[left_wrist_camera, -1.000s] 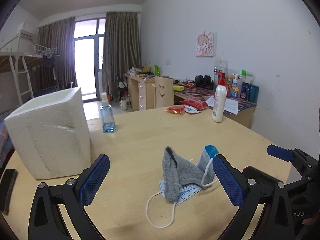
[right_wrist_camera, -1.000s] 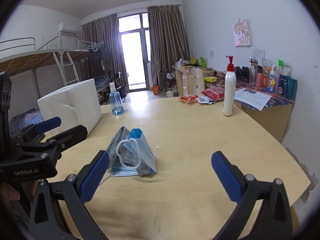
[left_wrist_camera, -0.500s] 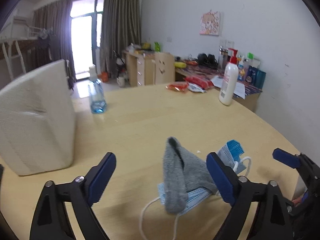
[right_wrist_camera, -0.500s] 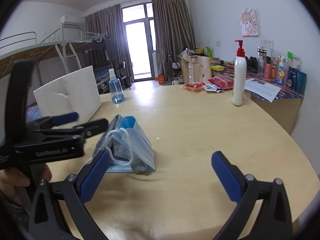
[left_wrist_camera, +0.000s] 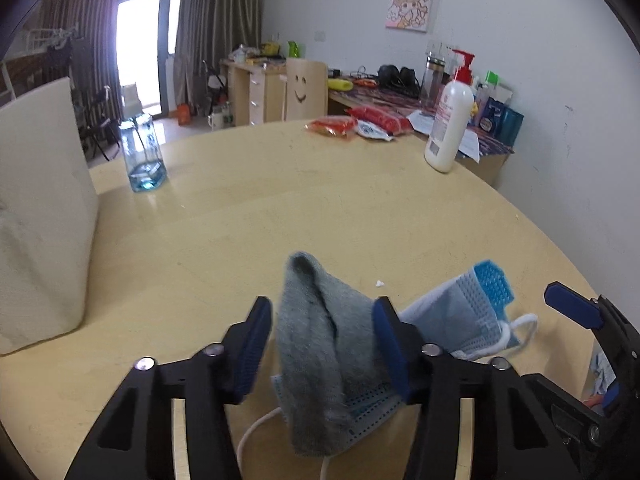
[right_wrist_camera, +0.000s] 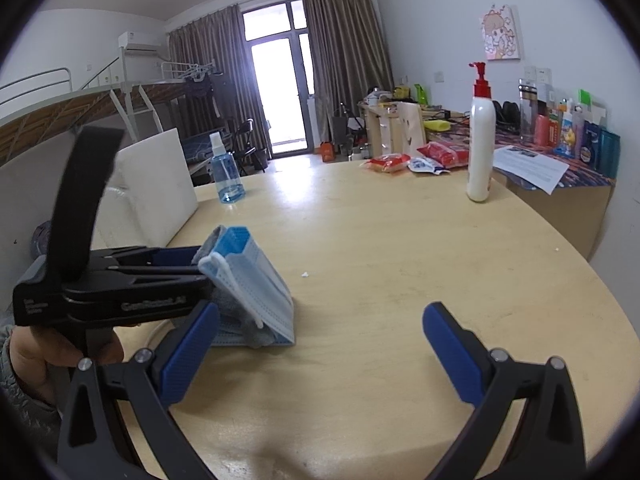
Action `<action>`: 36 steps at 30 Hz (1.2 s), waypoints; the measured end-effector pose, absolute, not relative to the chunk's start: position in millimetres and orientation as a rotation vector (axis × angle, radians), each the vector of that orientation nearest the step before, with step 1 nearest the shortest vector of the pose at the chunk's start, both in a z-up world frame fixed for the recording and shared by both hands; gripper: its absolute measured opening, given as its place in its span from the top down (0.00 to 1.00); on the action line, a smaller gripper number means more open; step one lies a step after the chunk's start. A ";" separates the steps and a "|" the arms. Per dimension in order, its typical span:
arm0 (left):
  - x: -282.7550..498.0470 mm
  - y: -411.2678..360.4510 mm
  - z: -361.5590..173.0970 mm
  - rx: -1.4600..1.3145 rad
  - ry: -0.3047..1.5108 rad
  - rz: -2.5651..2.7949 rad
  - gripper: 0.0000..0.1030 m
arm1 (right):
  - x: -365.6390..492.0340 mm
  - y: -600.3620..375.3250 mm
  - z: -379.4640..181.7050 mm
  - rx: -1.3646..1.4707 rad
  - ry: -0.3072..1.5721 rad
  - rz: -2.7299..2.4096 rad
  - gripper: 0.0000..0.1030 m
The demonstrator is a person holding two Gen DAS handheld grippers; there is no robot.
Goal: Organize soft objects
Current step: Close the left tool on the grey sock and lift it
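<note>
On a round wooden table, a white foam box stands at far left, a blue spray bottle just beyond it. Near centre, the left gripper straddles a grey sock draped over blue face masks, its jaws closing on the sock without yet pressing it. The right gripper hovers beside the pile, jaws spread wide and empty. A white pump bottle stands at right.
</note>
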State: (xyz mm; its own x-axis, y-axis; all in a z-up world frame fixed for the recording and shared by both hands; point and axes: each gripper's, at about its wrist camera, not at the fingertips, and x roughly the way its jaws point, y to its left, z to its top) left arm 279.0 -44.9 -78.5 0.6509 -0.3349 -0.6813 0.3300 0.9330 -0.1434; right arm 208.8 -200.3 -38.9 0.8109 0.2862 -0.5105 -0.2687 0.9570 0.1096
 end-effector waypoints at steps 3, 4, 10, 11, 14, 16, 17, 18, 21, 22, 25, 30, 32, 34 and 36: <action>278.3 -46.8 -80.6 -0.003 0.781 -0.388 0.61 | 210.5 -199.3 -39.2 0.034 0.556 0.302 0.00; 278.0 -46.7 -80.1 -0.007 0.777 -0.389 0.69 | 210.9 -199.4 -39.5 0.034 0.557 0.300 0.00; 273.3 -45.0 -76.4 -0.012 0.747 -0.411 0.92 | 213.4 -196.8 -42.1 0.032 0.576 0.302 0.00; 272.0 -45.5 -75.8 -0.014 0.744 -0.419 0.93 | 213.0 -196.1 -42.3 0.029 0.577 0.302 0.00; 267.5 -46.1 -69.6 -0.014 0.712 -0.427 0.93 | 212.8 -193.7 -41.0 0.023 0.579 0.300 0.00; 264.1 -44.3 -66.0 -0.018 0.696 -0.428 0.93 | 212.5 -191.8 -40.3 0.018 0.579 0.296 0.00; 262.6 -43.2 -64.2 -0.019 0.689 -0.427 0.93 | 212.9 -190.7 -40.2 0.014 0.582 0.293 0.00; 261.3 -42.0 -62.6 -0.025 0.684 -0.431 0.93 | 213.4 -189.8 -40.0 0.012 0.585 0.292 0.00; 256.1 -39.0 -57.3 -0.021 0.659 -0.426 0.93 | 215.4 -186.5 -40.1 0.005 0.596 0.291 0.00; 254.3 -38.5 -55.9 -0.019 0.653 -0.424 0.93 | 216.2 -185.8 -40.2 0.004 0.599 0.291 0.00; 249.1 -34.1 -52.3 -0.013 0.635 -0.417 0.93 | 217.0 -181.8 -39.2 -0.002 0.601 0.299 0.00; 243.3 -23.5 -49.3 -0.016 0.624 -0.401 0.93 | 220.4 -177.5 -37.9 -0.006 0.609 0.301 0.00; 240.7 -19.9 -48.1 -0.016 0.618 -0.395 0.93 | 223.1 -175.4 -37.3 -0.011 0.615 0.300 0.00; 239.1 -16.3 -47.1 -0.018 0.614 -0.386 0.93 | 225.1 -172.4 -37.6 -0.018 0.622 0.304 0.01; 237.7 -11.5 -46.5 -0.019 0.612 -0.375 0.93 | 228.0 -168.3 -38.6 -0.028 0.633 0.310 0.05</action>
